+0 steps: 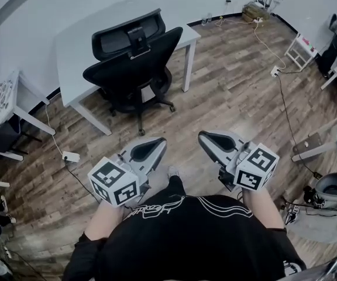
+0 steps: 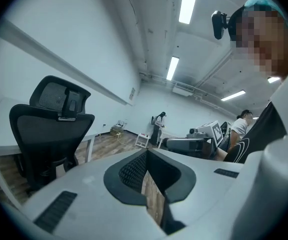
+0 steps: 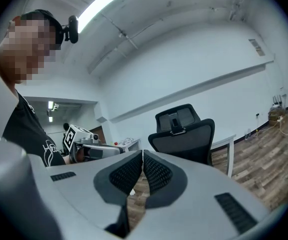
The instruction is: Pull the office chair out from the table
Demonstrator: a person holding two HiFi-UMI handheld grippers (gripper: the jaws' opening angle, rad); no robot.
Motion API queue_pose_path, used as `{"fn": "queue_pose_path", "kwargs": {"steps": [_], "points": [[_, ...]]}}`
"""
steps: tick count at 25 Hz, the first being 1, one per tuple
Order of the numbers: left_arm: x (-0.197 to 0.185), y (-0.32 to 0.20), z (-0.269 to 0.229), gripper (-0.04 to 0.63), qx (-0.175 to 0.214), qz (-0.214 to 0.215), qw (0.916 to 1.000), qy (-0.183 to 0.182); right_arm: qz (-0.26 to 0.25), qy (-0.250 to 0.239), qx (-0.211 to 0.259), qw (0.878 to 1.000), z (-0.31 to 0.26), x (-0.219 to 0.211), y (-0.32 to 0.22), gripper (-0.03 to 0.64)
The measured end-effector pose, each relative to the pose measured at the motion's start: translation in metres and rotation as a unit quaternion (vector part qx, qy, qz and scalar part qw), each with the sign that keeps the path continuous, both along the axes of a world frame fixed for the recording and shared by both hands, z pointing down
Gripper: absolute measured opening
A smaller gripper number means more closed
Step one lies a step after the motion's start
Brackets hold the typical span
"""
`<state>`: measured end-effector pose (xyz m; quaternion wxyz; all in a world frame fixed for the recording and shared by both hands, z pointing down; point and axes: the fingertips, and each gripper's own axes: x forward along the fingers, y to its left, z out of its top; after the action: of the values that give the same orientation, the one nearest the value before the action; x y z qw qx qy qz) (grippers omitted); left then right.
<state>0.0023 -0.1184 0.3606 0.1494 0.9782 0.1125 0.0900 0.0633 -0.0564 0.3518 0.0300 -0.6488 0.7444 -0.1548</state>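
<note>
A black office chair with a mesh back and headrest stands pushed in at the white table, its back towards me and its star base on the wood floor. Both grippers are held close to my body, well short of the chair. My left gripper is shut with nothing in it, and my right gripper is shut and empty too. In the left gripper view the chair is at the left, beyond the shut left gripper. In the right gripper view the chair stands straight ahead past the shut right gripper.
A white power strip and its cable lie on the floor at the left. Another cable runs along the right. A small white rack stands at the back right, and a second desk at the left. People stand far off.
</note>
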Motion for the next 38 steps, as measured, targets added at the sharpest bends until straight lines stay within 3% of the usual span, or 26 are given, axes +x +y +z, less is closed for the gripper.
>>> {"fn": "queue_pose_path", "kwargs": {"steps": [5,12,21,23,27,30,33,38], "points": [[0.054,-0.070,0.005,0.006,-0.023,-0.012,0.9997,0.005,0.006,-0.012,-0.021,1.000,0.008,0.062,-0.064,0.037],[0.094,-0.153,0.007,0.008,-0.003,-0.047,0.9988,0.010,-0.027,-0.007,-0.013,1.000,-0.001,0.110,-0.151,0.037],[0.093,-0.206,0.011,0.013,0.019,-0.120,0.9924,0.018,-0.032,-0.004,0.000,0.999,0.002,0.141,-0.192,0.038],[0.089,-0.217,0.010,0.061,0.034,-0.138,0.9896,0.018,-0.042,0.004,-0.003,0.999,0.004,0.144,-0.199,0.038],[0.082,-0.244,0.000,0.100,0.066,-0.191,0.9790,0.024,-0.060,0.036,-0.009,0.997,0.001,0.161,-0.213,0.040],[0.081,-0.266,-0.006,0.147,0.096,-0.233,0.9676,0.014,-0.077,0.018,0.004,0.997,-0.007,0.178,-0.227,0.052],[0.082,-0.290,-0.004,0.222,0.108,-0.281,0.9537,0.003,-0.093,0.004,0.012,0.996,-0.010,0.194,-0.243,0.116],[0.079,-0.320,0.000,0.250,0.172,-0.317,0.9316,-0.045,-0.120,0.097,-0.029,0.988,0.002,0.209,-0.273,0.194]]}}
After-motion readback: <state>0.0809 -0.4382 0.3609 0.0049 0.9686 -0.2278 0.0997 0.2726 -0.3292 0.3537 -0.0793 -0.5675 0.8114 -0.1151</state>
